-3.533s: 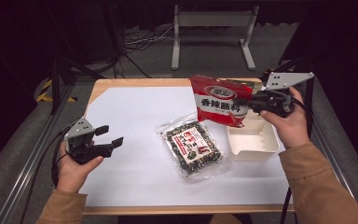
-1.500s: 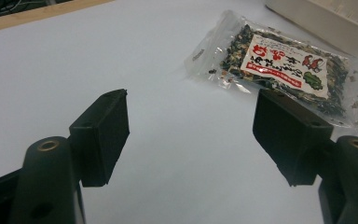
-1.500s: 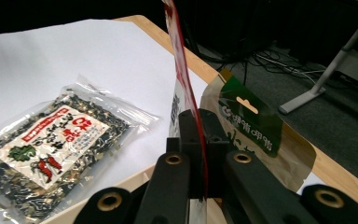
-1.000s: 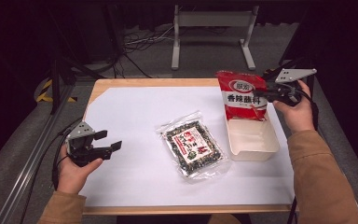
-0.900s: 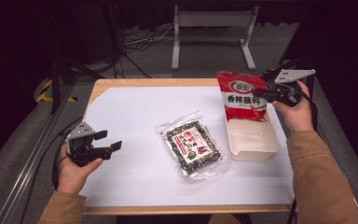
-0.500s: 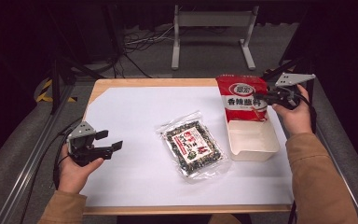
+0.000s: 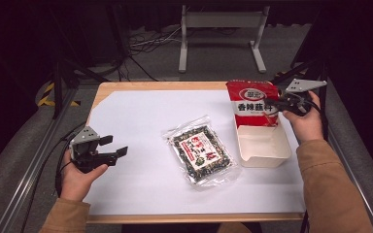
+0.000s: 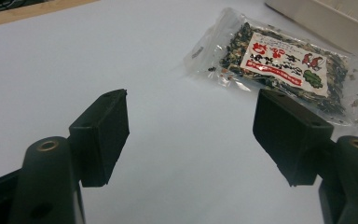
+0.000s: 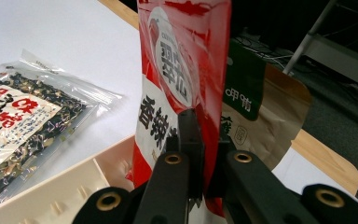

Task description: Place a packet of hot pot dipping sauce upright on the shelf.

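Note:
A red snack bag (image 7: 253, 103) stands upright at the far end of a cream tray (image 7: 263, 156) on the table's right side. My right gripper (image 7: 275, 102) is shut on the bag's right edge; in the right gripper view the red snack bag (image 9: 182, 79) is pinched between the black jaws of that gripper (image 9: 205, 154). A clear packet of dark seaweed snack (image 7: 200, 153) lies flat mid-table, seen too as the clear packet (image 8: 284, 65) in the left gripper view. My left gripper (image 7: 114, 146) hovers over the table's left side, open and holding nothing, its gap (image 8: 191, 135) over bare white paper.
A white sheet (image 7: 145, 121) covers most of the wooden table (image 7: 150, 86). A brown and green pouch (image 9: 261, 107) shows behind the red bag in the right gripper view. A white metal stand (image 7: 221, 34) and cables sit on the dark floor beyond the table.
The right gripper has carried the red bag rightward, from in front of the tray's left side to standing upright at the tray's far end. The left gripper stayed in place.

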Demonstrator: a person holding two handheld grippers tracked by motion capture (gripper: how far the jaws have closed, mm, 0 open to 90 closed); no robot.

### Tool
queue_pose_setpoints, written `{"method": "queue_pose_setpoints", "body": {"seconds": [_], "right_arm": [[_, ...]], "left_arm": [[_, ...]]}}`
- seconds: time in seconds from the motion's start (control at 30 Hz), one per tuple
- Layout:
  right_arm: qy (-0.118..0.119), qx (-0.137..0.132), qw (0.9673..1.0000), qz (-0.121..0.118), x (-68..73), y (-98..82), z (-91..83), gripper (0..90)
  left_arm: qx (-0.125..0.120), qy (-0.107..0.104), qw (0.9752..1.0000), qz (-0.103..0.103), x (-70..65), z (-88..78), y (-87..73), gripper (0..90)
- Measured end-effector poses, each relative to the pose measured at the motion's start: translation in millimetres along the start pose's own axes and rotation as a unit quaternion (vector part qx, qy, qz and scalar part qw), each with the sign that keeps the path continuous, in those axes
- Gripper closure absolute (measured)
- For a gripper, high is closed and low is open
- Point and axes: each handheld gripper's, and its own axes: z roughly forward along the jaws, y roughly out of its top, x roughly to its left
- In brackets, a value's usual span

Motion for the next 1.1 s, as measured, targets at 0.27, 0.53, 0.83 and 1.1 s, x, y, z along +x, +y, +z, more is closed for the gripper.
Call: {"method": "queue_pose_setpoints", "body": {"seconds": [0.27, 0.53, 0.83, 1.1], "right_arm": [[-0.009, 0.023, 0.9995, 0.022, -0.4, -5.9, 3.0, 89.5], [-0.006, 0.025, 0.9979, 0.059, -3.2, -30.2, -2.8, 89.5], [-0.009, 0.033, 0.9975, 0.062, -0.4, -27.8, -3.8, 84.3], [-0.028, 0.009, 0.9958, 0.086, 6.1, -24.6, -8.0, 51.3]], "left_arm": [[0.000, -0.001, 1.0000, 0.001, 0.5, -0.9, -0.6, 27.4], [0.000, -0.002, 1.0000, 0.001, -0.1, 0.9, 0.3, 27.4], [0.003, -0.008, 1.0000, -0.001, -1.2, 3.3, 1.6, 27.3], [0.005, -0.009, 0.9999, 0.004, 0.2, 5.5, 1.3, 26.8]]}}
